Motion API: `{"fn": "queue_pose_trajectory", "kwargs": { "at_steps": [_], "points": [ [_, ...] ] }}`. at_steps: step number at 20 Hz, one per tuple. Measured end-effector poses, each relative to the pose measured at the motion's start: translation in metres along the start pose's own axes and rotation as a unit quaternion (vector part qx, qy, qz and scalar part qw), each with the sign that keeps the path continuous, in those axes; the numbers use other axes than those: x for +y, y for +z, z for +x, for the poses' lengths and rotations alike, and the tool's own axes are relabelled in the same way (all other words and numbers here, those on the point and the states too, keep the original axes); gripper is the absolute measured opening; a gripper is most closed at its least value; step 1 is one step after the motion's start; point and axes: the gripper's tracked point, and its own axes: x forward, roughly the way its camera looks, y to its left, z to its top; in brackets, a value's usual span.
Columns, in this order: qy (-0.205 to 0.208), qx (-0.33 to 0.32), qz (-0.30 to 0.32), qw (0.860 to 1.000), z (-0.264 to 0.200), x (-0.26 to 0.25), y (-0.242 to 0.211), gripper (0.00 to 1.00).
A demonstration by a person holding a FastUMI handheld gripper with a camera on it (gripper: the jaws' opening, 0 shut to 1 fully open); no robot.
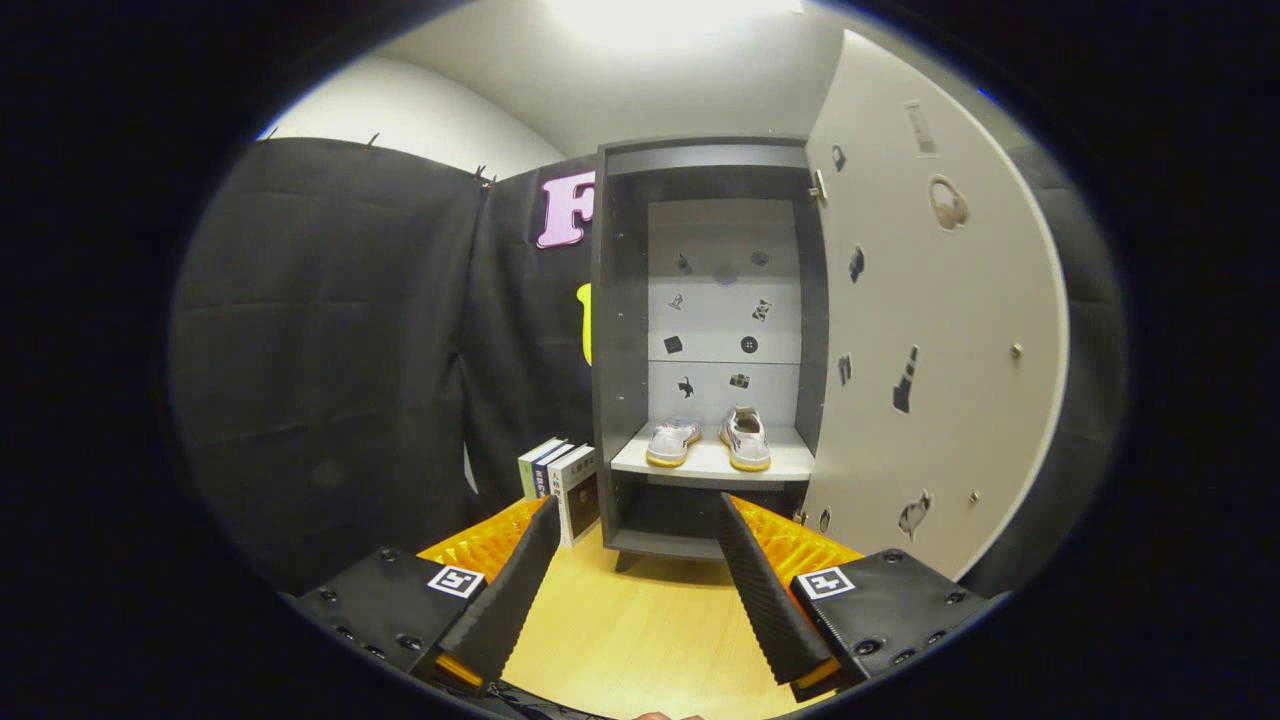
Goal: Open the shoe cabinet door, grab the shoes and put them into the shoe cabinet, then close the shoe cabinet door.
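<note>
Gripper (640,520) with fingers spread wide, holding nothing, above the wooden table (640,620). Beyond them, the shoe cabinet (625,330) stands with its door (930,330) swung open; both shoes (710,440) sit side by side on its shelf (710,465). Books (562,485) stand just beside the cabinet; their spine lettering is illegible.

Two white shoes (708,440) with yellow soles sit side by side on the open cabinet's (620,300) shelf, door (930,330) swung wide

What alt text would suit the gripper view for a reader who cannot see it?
Two shoes sit on a shelf inside the shoe cabinet, its door open. The open tongs are empty above the wooden table; books stand beside the cabinet.
</note>
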Motion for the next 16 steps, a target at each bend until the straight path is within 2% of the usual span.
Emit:
{"fn": "queue_pose_trajectory", "kwargs": {
  "at_steps": [3,5,10,12,16],
  "points": [
    [-0.021,0.023,0.015,0.999,-0.029,-0.035,-0.024,0.97],
    [-0.043,0.029,0.033,0.998,-0.045,-0.064,-0.024,0.98],
    [-0.062,-0.012,0.054,0.997,-0.095,-0.143,-0.012,0.98],
    [-0.079,-0.003,0.052,0.996,-0.111,-0.185,-0.017,0.98],
    [-0.102,-0.014,0.055,0.993,-0.116,-0.259,-0.007,0.98]
  ]
}}
